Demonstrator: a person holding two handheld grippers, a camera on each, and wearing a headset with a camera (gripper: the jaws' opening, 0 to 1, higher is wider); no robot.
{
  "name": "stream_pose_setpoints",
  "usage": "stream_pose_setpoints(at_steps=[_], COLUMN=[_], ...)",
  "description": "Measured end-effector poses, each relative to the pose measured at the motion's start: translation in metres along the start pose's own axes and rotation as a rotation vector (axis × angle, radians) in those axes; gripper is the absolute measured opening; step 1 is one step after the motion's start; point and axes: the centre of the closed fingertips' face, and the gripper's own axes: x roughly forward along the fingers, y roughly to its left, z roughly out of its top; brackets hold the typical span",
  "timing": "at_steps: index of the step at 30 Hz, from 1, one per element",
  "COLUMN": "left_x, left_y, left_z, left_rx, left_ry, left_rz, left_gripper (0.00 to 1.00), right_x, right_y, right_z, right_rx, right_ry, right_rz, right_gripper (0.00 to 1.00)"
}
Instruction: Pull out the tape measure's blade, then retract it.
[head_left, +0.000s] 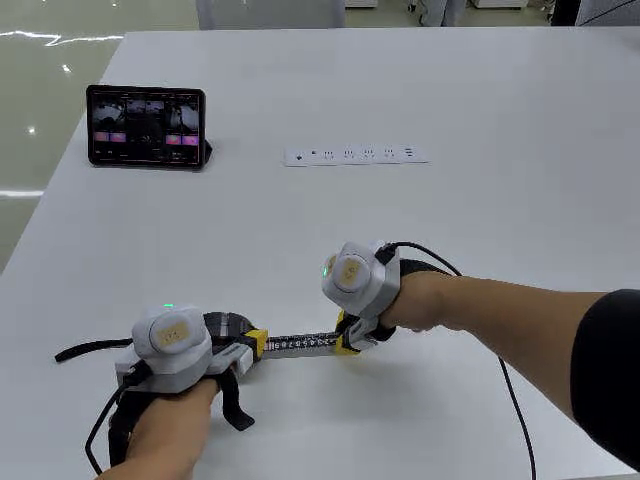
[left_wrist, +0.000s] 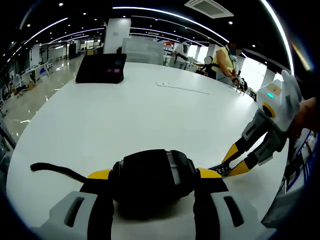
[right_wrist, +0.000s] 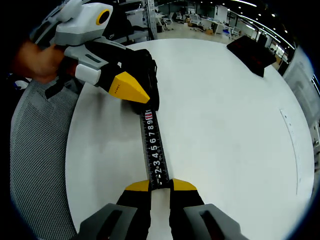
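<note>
Now, far left: a tablet (head_left: 147, 126) stands at the back of the white table (head_left: 480, 120), well apart from the work, so it is not in the way.
Strap: a black strap (head_left: 88, 350) lies flat on the table and trails out to the left of the tape measure (head_left: 226, 326). It is loose because nobody needs it for this job.
Left gripper: the left gripper (left_wrist: 154, 176) squeezes the black tape measure from both sides with its two yellow tips. I think it grips hard so the tape measure cannot slide when the blade gets pulled.
Tape measure: it sits low on the near left part of the table, snug between the left gripper's jaws, with its mouth facing right.
Blade: a short bit of blade (right_wrist: 154, 150) is out. It runs straight from the tape measure to the right gripper, numbers facing up. I cannot tell if it touches the table.
Power strip: a white power strip (head_left: 355, 155) lies farther back, near the middle, well apart from both grippers.
Right gripper: the right gripper (right_wrist: 160, 186) has its jaws almost together, pinching the blade's end. It lines up with the blade, I think so the pull goes straight.
Cord: a black cord (head_left: 510, 385) loops from the right gripper and drops down beside the arm.
</note>
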Motion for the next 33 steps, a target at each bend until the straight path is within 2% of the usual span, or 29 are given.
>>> stream_pose_setpoints(at_steps=[33], left_x=[0.000], left_y=[0.000], left_z=[0.002], left_rx=[-0.021], left_ry=[0.007], left_rz=[-0.013], left_gripper=[0.60], right_x=[0.008], right_y=[0.002], right_z=[0.020], right_rx=[0.003], right_ry=[-0.028], right_rz=[0.013], right_gripper=[0.10])
